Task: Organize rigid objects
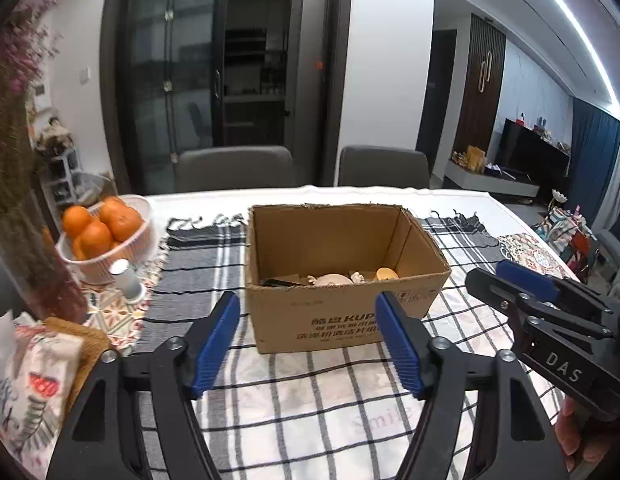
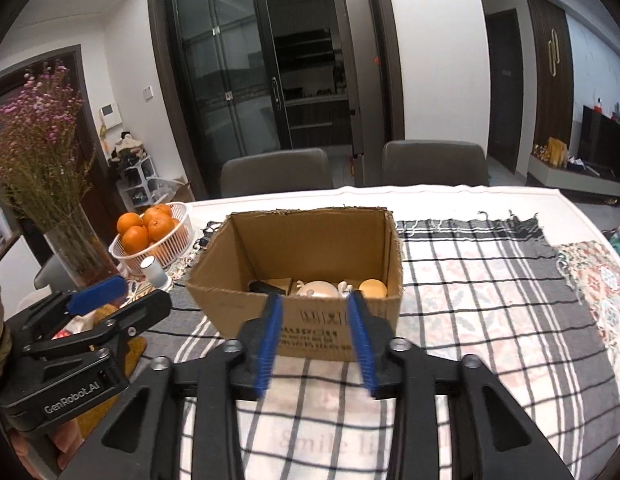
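An open cardboard box [image 1: 322, 240] [image 2: 310, 240] stands on the checked tablecloth [image 1: 310, 400], straight ahead of both grippers. Inside it lie a black item [image 1: 278, 281] [image 2: 266, 287], a pale rounded item [image 1: 334, 279] [image 2: 318, 290] and an orange ball [image 1: 386, 273] [image 2: 373, 288]. My left gripper [image 1: 308, 304] [image 2: 144, 294] hangs in front of the box, open wide, with nothing between its blue pads. My right gripper [image 2: 316, 300] [image 1: 488, 274] is beside it on the right, its jaws a narrower gap apart and also empty. Neither touches the box.
To the left of the box are a white basket of oranges [image 1: 106, 224] [image 2: 150, 228], a small white cylinder [image 1: 126, 280] [image 2: 154, 272] and a glass vase of dried flowers [image 1: 26, 240] [image 2: 76, 248]. A printed packet [image 1: 38, 360] lies at the near left. Two grey chairs [image 1: 234, 168] stand behind the table.
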Motion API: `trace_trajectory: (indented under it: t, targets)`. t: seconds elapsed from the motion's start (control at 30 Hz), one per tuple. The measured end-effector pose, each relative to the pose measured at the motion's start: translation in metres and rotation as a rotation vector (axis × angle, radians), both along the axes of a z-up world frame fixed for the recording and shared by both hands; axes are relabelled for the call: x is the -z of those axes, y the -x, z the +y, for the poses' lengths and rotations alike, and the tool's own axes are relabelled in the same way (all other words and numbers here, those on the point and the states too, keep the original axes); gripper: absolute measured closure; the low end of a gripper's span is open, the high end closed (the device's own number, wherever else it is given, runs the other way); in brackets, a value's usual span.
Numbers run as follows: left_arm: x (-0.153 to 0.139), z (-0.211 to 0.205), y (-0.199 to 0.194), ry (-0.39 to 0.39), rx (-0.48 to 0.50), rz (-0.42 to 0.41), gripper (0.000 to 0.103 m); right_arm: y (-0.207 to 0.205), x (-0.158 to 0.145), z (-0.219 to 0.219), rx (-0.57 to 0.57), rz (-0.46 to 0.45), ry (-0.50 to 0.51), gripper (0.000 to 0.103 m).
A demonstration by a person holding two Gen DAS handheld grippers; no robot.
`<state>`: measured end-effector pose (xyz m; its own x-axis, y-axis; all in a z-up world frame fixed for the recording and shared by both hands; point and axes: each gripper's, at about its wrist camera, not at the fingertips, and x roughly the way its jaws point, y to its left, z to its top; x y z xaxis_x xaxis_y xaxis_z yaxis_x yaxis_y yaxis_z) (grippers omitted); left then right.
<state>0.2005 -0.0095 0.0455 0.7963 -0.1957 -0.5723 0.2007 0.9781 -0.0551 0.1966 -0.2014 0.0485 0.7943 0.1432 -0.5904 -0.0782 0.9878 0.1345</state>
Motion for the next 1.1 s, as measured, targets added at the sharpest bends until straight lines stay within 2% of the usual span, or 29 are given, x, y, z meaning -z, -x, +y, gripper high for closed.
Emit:
trace_trajectory:
  t: [0.1,0.17,0.37,0.77,1.1]
  targets:
    - [-0.004,0.003,0.022,0.006,-0.012,-0.028,0.022,0.021,-0.005,0.0,0.014,-0.026,0.01,0.053]
    - [-0.005,0.004,0.034,0.004,-0.022,-0.052,0.014,0.035,-0.007,-0.002,0.034,-0.037,0.011,0.042]
    - [-0.008,0.003,0.074,-0.02,-0.06,-0.126,0.001,0.072,-0.011,-0.01,0.072,-0.054,0.024,0.032]
    - [-0.009,0.005,0.131,-0.036,-0.11,-0.156,0.0,0.135,-0.019,-0.012,0.136,-0.122,0.093,0.023]
    - [-0.013,0.005,0.15,-0.025,-0.107,-0.163,0.0,0.163,-0.022,-0.009,0.134,-0.151,0.087,0.022]
